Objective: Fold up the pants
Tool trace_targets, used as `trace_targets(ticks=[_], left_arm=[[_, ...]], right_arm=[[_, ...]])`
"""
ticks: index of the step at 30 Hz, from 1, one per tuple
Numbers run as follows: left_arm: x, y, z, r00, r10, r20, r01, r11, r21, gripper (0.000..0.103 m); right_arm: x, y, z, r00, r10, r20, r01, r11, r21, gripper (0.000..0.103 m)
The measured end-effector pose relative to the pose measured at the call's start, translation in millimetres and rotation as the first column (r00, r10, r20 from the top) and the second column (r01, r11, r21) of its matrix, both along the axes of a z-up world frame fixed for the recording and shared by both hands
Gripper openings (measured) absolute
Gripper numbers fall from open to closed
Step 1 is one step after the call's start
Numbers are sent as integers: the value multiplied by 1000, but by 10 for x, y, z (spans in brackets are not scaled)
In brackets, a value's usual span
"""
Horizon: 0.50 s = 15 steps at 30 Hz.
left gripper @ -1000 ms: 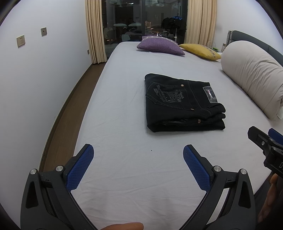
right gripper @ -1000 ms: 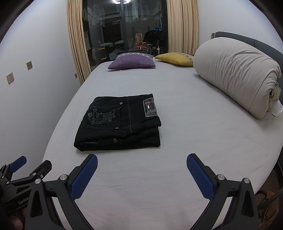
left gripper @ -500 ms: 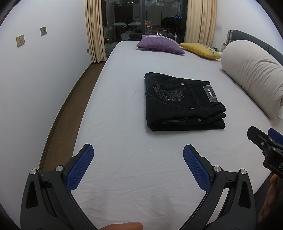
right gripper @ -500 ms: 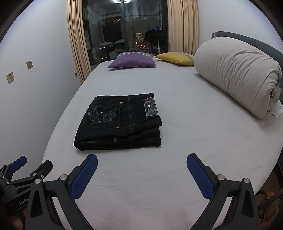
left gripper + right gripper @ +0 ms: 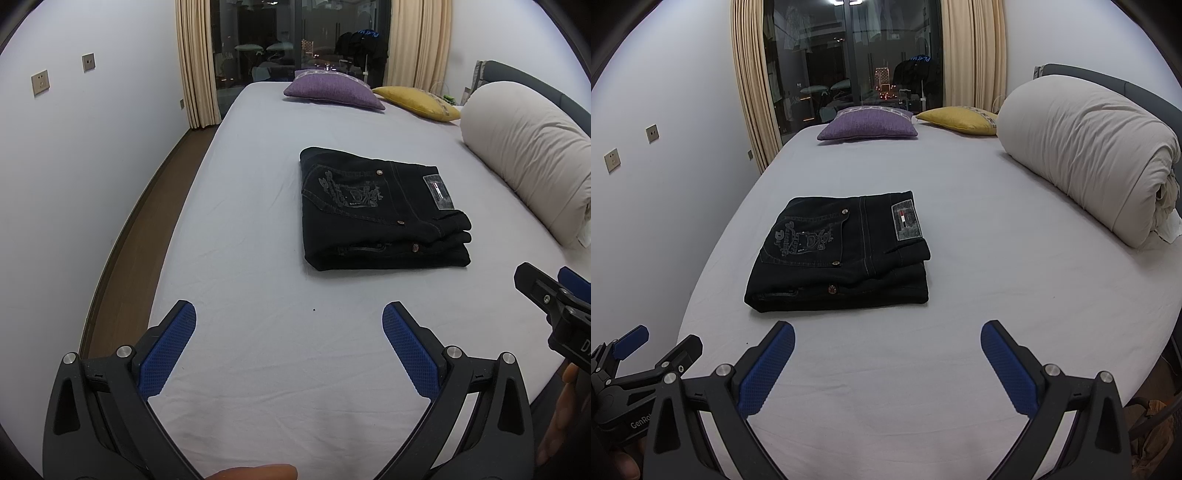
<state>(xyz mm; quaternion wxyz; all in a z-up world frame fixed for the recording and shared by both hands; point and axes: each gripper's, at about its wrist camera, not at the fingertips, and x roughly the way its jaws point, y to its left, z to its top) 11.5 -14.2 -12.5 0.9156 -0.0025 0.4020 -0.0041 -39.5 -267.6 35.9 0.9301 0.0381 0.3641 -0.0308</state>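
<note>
Folded black pants (image 5: 380,210) lie mid-frame on the bed (image 5: 258,229), both grippers spread wide and empty.

The left gripper (image 5: 288,345) and right gripper (image 5: 886,363) hover low in frame over bare sheet, apart from the pants; cushions (image 5: 868,124) sit far back, a rolled duvet (image 5: 1086,151) along the right edge.

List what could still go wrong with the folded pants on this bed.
1. The pants lie folded with layers not quite flush at the waistband end; a nudge from the open right gripper or left gripper might slide the top layer off.
2. The soft sheet could ripple if pressed, tilting the stack.
3. The rolled duvet beside it might roll toward the pants.
</note>
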Motion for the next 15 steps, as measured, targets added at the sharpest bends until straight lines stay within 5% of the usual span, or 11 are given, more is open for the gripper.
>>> trace_targets(ticks=[15], left_arm=[[-7,-18,20,1000,-12,15,12,1000,12,103]], right_arm=[[15,-13,4,1000,1,0,-1,1000,0,103]])
